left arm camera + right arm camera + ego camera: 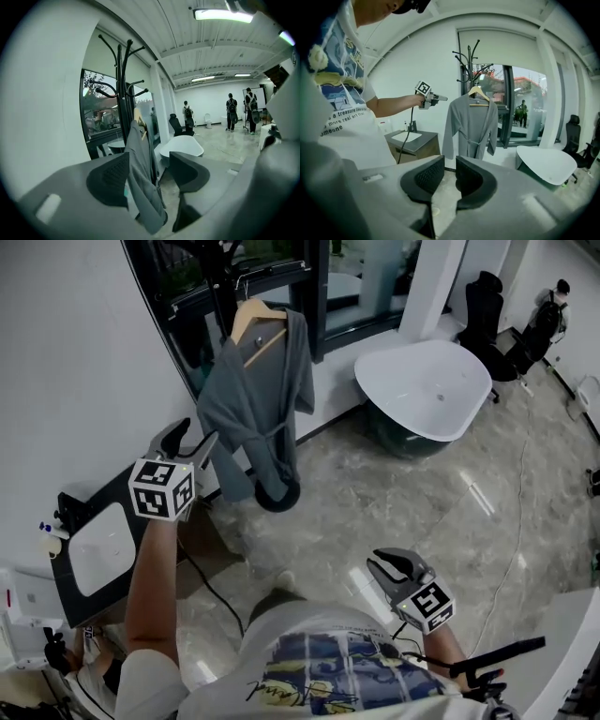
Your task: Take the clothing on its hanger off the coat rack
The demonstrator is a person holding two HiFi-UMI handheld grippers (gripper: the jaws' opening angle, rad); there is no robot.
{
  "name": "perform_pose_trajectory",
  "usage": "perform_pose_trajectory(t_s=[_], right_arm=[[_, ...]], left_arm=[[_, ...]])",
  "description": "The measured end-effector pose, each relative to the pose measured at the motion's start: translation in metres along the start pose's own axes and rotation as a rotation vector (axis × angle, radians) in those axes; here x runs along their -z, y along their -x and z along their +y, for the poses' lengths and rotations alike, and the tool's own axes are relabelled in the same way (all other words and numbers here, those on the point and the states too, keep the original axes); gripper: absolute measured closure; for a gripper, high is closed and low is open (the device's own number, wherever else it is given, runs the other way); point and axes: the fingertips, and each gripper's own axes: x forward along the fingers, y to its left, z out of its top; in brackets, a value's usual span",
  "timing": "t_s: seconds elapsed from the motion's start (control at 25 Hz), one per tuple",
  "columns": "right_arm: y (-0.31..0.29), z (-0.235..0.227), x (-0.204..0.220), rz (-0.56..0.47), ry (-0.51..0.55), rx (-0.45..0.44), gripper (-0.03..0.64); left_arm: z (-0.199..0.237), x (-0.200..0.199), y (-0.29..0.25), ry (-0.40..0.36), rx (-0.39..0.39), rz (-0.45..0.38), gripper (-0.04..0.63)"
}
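Note:
A grey robe [258, 399] hangs on a wooden hanger [255, 315] from the black coat rack [217, 296] beside the dark window. My left gripper [197, 432] is raised at arm's length to the left of the robe and apart from it. It is open, and the robe [140, 173] shows beyond the gap between its jaws [149, 164]. My right gripper [373, 565] is low and near my body, well short of the robe [471, 122]. It is shut, with only a thin slit between the pads [450, 161] and nothing in it.
A white bathtub [427, 390] stands right of the rack. A dark counter with a sink [98, 545] is against the left wall, with a cable [211, 582] trailing on the floor. Office chairs [483, 301] stand at the back right. Several people [230, 110] stand far off.

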Motion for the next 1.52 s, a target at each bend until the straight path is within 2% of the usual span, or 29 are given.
perform_pose_trajectory(t_s=[0.16,0.28,0.4,0.52,0.64,0.72,1.04,1.28,1.52], right_arm=[[-0.021,-0.014,-0.012,-0.020,-0.055,0.056,0.540],[-0.035,-0.019,-0.025,-0.034,-0.076,0.089,0.540],[-0.045,-0.020,-0.020,-0.026,-0.118,0.129,0.540],[-0.048,-0.021,-0.015,-0.019,-0.148,0.176,0.540],[-0.045,-0.023,-0.011,-0.025,-0.169,0.220,0.540],[-0.042,-0.023,-0.009,-0.032,-0.179,0.241,0.540],[-0.038,-0.017,-0.001,-0.005,-0.173,0.259,0.541],[-0.028,-0.019,0.005,-0.009,-0.176,0.269,0.541],[-0.011,-0.021,0.013,-0.019,-0.170,0.258,0.541]], left_arm=[[0.041,-0.024,-0.059,-0.015,0.040,0.032,0.277],[0.053,-0.029,-0.099,-0.018,0.097,0.088,0.262],[0.057,-0.023,-0.130,-0.026,0.154,0.145,0.271],[0.054,-0.013,-0.147,-0.013,0.229,0.185,0.383],[0.047,-0.005,-0.149,-0.019,0.298,0.191,0.561],[0.044,-0.003,-0.149,-0.010,0.329,0.177,0.576],[0.042,-0.008,-0.142,0.028,0.323,0.153,0.591],[0.037,-0.022,-0.139,0.004,0.312,0.132,0.591],[0.020,-0.043,-0.136,-0.015,0.333,0.122,0.591]])
